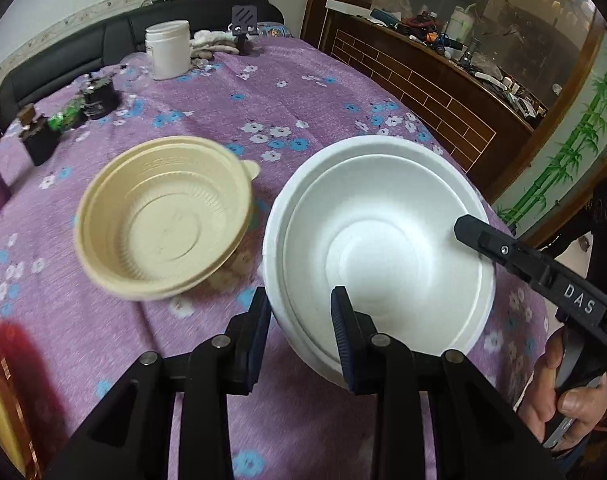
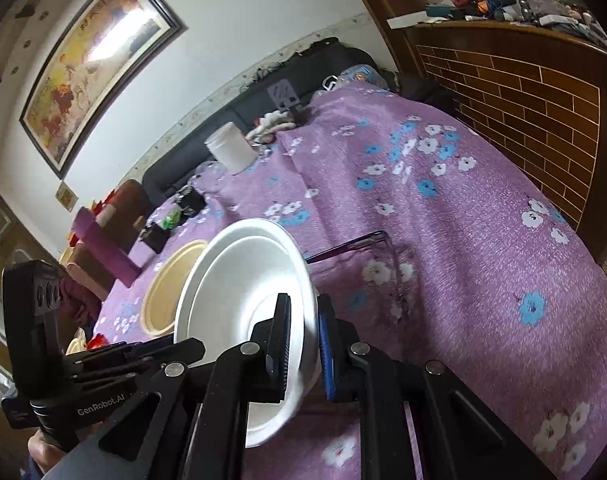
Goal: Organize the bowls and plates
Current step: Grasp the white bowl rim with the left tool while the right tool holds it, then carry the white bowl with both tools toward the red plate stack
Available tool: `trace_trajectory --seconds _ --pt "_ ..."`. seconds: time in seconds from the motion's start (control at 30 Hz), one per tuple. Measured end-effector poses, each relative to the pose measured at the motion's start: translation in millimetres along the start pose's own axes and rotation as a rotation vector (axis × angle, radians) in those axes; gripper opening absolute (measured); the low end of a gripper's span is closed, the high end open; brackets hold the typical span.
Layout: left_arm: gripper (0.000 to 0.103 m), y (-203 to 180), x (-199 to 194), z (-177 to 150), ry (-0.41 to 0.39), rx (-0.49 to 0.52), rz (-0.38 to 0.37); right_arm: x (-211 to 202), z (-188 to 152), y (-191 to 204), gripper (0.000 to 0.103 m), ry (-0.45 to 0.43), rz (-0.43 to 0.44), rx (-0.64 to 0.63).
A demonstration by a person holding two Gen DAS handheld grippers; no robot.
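2 tools share 1 white bowl (image 1: 377,236): our left tool (image 1: 301,330) clamps the near rim, 1 pad inside and 1 outside, while our right tool (image 2: 305,334) pinches the opposite rim the same way. We judge the bowl should travel level, both grips moving together so the foam rim does not crack. Left of the left tool, the beige bowl (image 1: 163,220) waits on the desk (image 1: 303,92), just beside the white one.

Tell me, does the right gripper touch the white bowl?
Touching. In the right wrist view the right gripper has its jaws closed on the white bowl rim, one inside, one outside.
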State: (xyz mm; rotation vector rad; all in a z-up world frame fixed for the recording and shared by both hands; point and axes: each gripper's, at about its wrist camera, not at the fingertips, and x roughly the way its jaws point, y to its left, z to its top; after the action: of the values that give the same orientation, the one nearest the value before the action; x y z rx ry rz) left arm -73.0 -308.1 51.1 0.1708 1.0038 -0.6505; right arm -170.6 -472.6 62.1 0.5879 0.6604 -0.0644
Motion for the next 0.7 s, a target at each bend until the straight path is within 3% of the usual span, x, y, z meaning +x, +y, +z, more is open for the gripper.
trace_trajectory --seconds 0.17,0.4,0.7 --pt "0.031 18.4 -25.6 -25.7 -0.023 -0.009 0.033 -4.4 -16.9 27.3 0.014 0.022 0.026 -0.039" --pt "0.035 61.7 -56.6 -64.5 -0.038 -0.077 0.091 15.7 -47.9 76.6 0.014 0.119 0.087 -0.117" --pt "0.035 108.9 -65.4 -97.0 -0.030 -0.167 0.129 53.8 -84.5 125.3 0.014 0.233 0.115 -0.192"
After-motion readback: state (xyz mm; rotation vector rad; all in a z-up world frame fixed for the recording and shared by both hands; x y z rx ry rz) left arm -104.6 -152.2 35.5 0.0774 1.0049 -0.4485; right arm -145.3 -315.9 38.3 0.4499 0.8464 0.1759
